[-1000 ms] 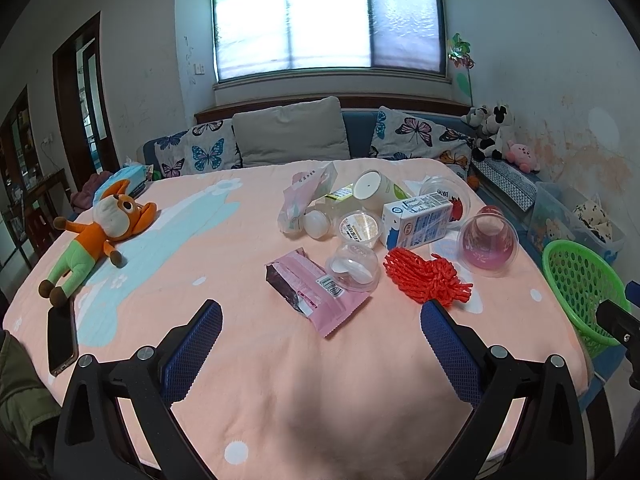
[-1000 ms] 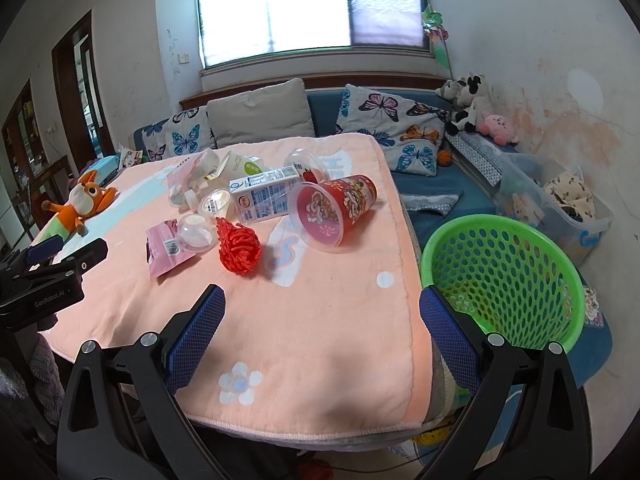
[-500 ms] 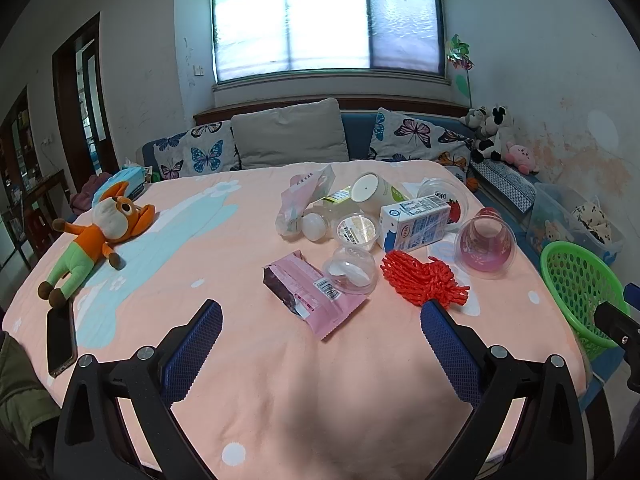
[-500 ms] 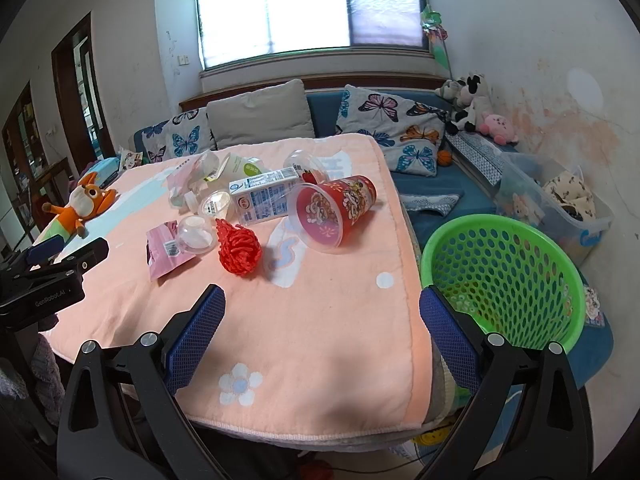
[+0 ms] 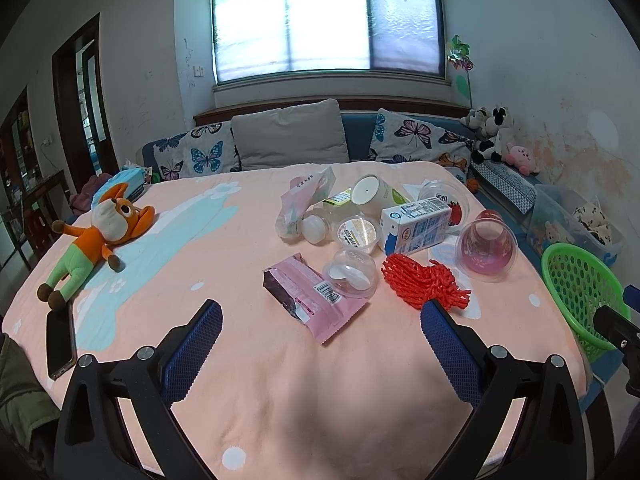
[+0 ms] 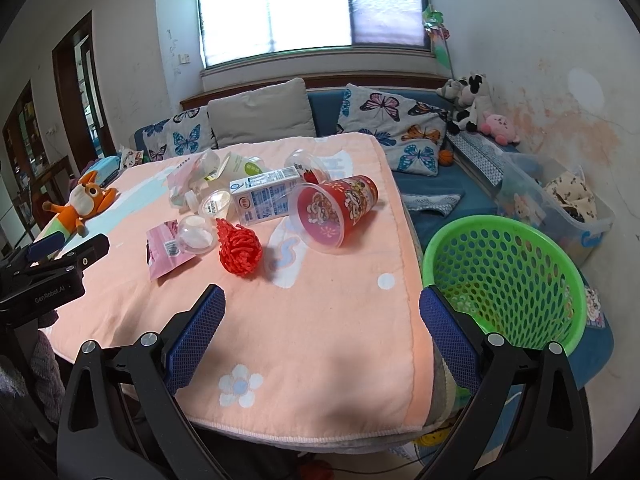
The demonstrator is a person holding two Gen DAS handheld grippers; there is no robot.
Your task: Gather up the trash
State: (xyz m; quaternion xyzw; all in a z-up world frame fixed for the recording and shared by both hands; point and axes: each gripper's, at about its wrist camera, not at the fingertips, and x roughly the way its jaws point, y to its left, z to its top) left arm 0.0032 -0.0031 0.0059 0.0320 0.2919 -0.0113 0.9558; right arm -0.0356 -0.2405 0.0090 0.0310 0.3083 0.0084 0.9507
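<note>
Trash lies in a cluster on the peach-covered table (image 5: 248,360): a pink wrapper (image 5: 314,298), a clear lidded cup (image 5: 352,274), red netting (image 5: 422,282), a milk carton (image 5: 418,224), a tipped red cup (image 5: 486,244) and white tubs behind. In the right wrist view the red netting (image 6: 239,247), carton (image 6: 266,200) and red cup (image 6: 338,210) lie ahead to the left. A green basket (image 6: 500,280) stands off the table's right edge. My left gripper (image 5: 320,340) is open, short of the wrapper. My right gripper (image 6: 320,322) is open over the table's near corner.
An orange plush toy (image 5: 98,236) and a dark phone (image 5: 60,338) lie at the table's left side. A sofa with butterfly cushions (image 5: 416,138) runs behind the table. A clear storage bin (image 6: 560,204) sits past the basket. The left gripper's body (image 6: 44,276) shows at the right view's left.
The left view has drifted slightly, so the trash sits a little closer to its fingers. The right gripper has hardly moved. Both stay open.
</note>
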